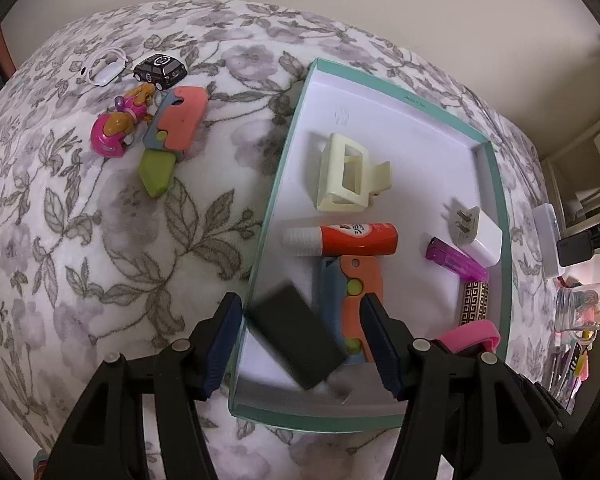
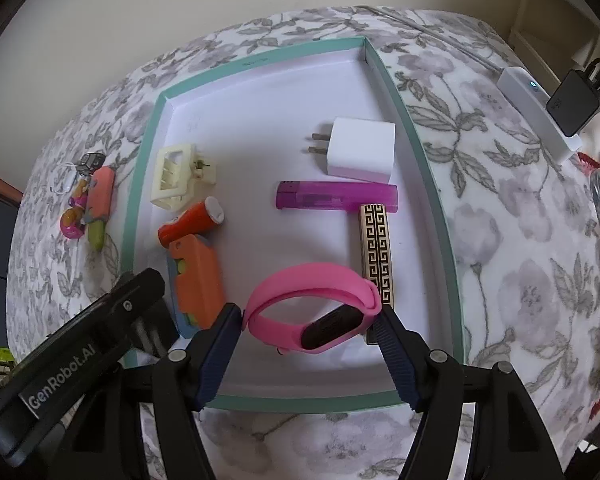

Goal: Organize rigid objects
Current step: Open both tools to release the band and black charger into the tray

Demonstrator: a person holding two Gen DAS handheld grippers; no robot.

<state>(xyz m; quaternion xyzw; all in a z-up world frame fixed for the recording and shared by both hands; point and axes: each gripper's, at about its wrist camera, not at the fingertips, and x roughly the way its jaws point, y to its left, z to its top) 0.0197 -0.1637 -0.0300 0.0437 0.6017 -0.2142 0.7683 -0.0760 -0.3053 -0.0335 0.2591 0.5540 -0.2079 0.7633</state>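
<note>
Two claws hung wide apart over the teal-rimmed box (image 2: 440,200), neither gripping anything. Between the fingers of the left claw (image 1: 300,344), a blurred dark block (image 1: 296,336) sat low in the frame, apparently untouched. At lower centre, the right claw (image 2: 312,340) flanked a pink wristband (image 2: 312,312) lying inside the box on the floral bed (image 1: 100,260).

I'm reading "GenRobot.AI", white letters, on my left gripper's body (image 2: 66,364). Glue stick (image 1: 342,239) label's showing print, too blurry to read. Tray rim (image 1: 414,98) text too small.
</note>
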